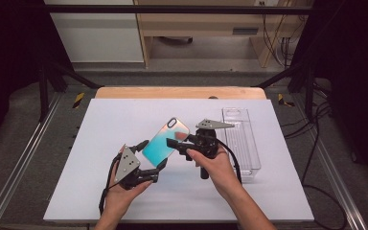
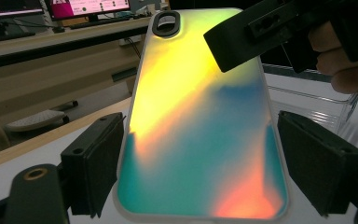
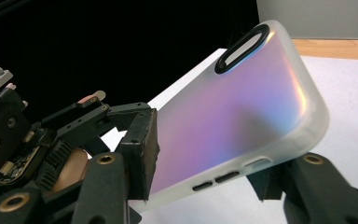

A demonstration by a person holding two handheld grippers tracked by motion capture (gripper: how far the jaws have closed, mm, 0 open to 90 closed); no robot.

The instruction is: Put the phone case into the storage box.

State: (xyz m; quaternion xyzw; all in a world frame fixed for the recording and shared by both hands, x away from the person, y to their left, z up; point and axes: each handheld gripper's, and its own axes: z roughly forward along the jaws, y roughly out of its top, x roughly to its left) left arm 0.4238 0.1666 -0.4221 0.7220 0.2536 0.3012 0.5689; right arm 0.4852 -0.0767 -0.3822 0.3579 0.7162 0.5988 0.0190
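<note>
you have the phone case (image 1: pixel 164 138) lifted off the counter (image 1: pixel 100 143), near its middle, iridescent back up and the camera cutout pointing toward 1 o'clock. your left hand-held gripper (image 1: pixel 151 155) clamps it across its width near the bottom end, one pad on each long edge, jaws wide because the case is wide. your right hand-held gripper (image 1: pixel 178 142) comes in from 3 o'clock along the edge with the side buttons; its jaws bracket that edge above and below, but i cannot tell whether the pads press yet.

expect an empty shell: very light, thin, a little flexible, with a glossy back and frosted rim that can slip between flat pads. it likely bows if squeezed hard across the width. hold it on the thicker rim, mid-length, clear of the cutout corner. the clear tray (image 1: pixel 242 141) lies at 3 o'clock on the counter.
</note>
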